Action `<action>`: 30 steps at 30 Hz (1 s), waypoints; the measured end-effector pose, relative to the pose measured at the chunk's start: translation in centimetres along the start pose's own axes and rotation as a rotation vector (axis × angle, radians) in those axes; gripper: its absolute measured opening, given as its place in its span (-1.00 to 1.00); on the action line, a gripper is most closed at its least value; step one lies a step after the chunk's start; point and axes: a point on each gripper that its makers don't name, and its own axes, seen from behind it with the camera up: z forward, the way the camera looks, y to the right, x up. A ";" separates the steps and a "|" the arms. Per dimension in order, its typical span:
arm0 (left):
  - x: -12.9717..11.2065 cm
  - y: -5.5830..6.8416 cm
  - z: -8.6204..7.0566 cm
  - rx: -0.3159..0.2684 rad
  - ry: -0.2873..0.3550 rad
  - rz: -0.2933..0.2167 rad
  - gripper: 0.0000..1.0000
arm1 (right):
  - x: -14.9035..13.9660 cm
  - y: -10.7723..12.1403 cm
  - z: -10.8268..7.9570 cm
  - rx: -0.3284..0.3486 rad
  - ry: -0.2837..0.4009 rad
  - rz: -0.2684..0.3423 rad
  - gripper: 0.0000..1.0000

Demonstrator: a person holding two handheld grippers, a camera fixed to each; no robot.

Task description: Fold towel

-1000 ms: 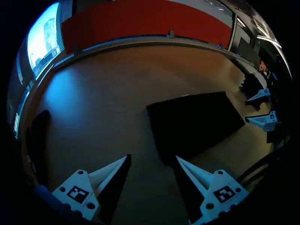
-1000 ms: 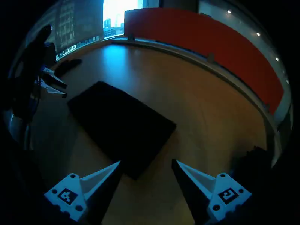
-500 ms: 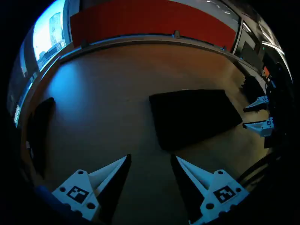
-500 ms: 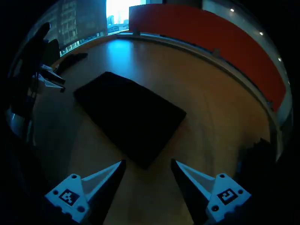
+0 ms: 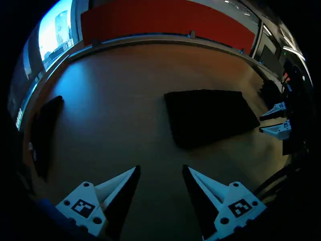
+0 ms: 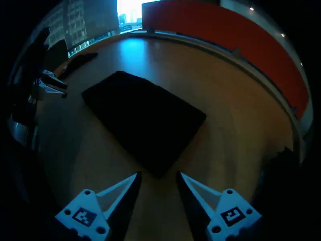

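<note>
A dark towel [image 5: 208,116] lies flat as a folded rectangle on the wooden table [image 5: 112,100]. In the left gripper view my left gripper [image 5: 160,168] is open and empty, a short way back from the towel's near-left corner. The right gripper [image 5: 277,119] shows at the towel's far right side. In the right gripper view the towel [image 6: 146,120] has one corner pointing at my right gripper [image 6: 158,174], which is open with a narrowed gap and holds nothing. The left gripper [image 6: 52,83] sits beyond the towel's far left end.
A long dark object [image 5: 46,130] lies near the table's left edge, seen also as a dark strip [image 6: 78,60] in the right gripper view. A red panel [image 5: 168,20] runs behind the table's back rim. Another dark item [image 6: 281,168] sits at the right edge.
The left gripper has drawn back from the towel, which now lies farther ahead. The right gripper's fingers have come closer together, and the towel's corner sits nearer to them.
</note>
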 end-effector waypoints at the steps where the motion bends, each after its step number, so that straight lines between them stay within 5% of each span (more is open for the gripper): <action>1: -0.1 -0.1 0.0 0.000 0.000 -0.001 0.53 | -0.1 0.0 0.1 0.004 -0.004 -0.004 0.15; 30: -0.6 -0.4 -0.3 -0.001 -0.007 -0.012 0.53 | -0.2 -0.1 0.6 0.057 -0.027 -0.050 -0.71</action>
